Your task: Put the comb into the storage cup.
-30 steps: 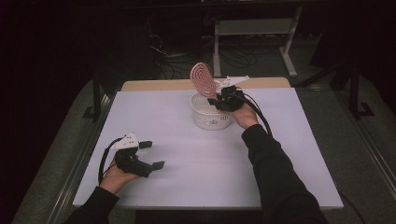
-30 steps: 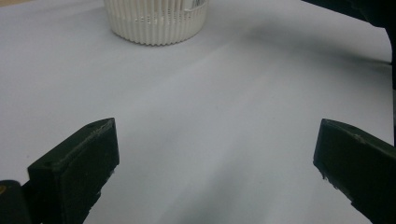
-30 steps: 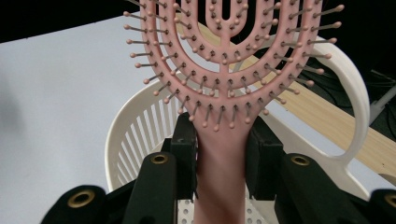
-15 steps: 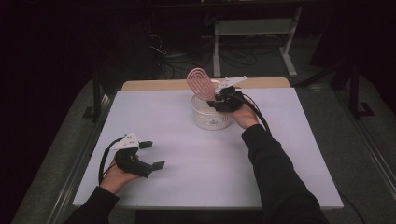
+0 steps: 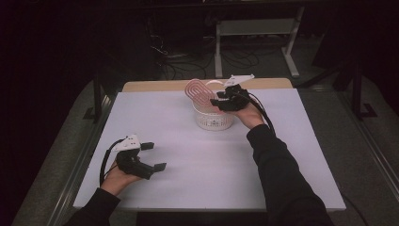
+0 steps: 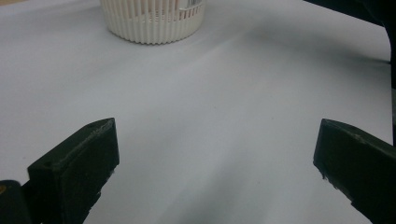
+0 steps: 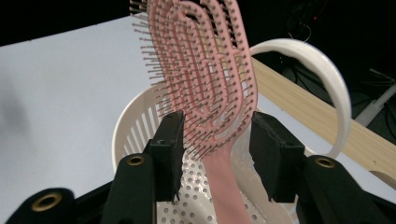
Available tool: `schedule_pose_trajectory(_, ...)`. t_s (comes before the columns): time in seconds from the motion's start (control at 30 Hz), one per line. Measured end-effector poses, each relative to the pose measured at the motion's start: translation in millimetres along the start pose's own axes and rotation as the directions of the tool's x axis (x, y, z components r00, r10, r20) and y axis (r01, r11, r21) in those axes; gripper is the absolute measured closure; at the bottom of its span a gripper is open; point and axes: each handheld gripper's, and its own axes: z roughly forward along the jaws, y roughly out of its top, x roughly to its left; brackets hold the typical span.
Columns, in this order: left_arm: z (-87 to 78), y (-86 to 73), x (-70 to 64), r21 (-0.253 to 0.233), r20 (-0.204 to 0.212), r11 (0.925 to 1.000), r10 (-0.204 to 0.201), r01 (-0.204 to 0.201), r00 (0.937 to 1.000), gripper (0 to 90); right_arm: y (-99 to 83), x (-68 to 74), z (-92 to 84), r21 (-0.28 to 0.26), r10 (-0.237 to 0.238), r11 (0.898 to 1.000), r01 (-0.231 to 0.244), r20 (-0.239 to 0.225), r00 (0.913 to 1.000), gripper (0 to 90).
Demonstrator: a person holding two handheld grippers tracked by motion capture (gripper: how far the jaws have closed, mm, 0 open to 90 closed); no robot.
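Pink brush (image 7: 205, 79) stands handle-down in the basket (image 5: 214, 120) near the table's far edge, delivered. Right gripper (image 7: 215, 140) jaws have just been opening, freeing it; withdrawal remains. Left gripper (image 5: 153, 155) rests wide, empty.

A table (image 5: 188, 188) covered by a plain white sheet is seen, with a strip of bare light wood (image 5: 155, 85) left uncovered along its far edge. A white slotted basket (image 5: 214, 120) is stood directly on the sheet, toward the far middle of the table. Near the front left corner, the left gripper (image 5: 155, 155) is rested on the sheet in the person's hand.
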Motion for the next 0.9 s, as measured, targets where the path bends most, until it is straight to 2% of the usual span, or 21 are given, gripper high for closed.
schedule_pose_trajectory(0.57,0.7,1.2,1.8,-0.006,-0.004,0.9999,-0.014,0.014,0.9999,0.1,1.1,-3.7,-30.2,-0.011,0.048,0.999,-0.049,-0.039,0.9981,39.0)
schedule_pose_trajectory(0.9,-0.5,0.5,1.2,-0.008,-0.003,0.9998,-0.017,0.017,0.9999,0.1,-7.0,2.1,-47.2,-0.017,0.067,0.998,-0.068,-0.058,0.9961,30.5)
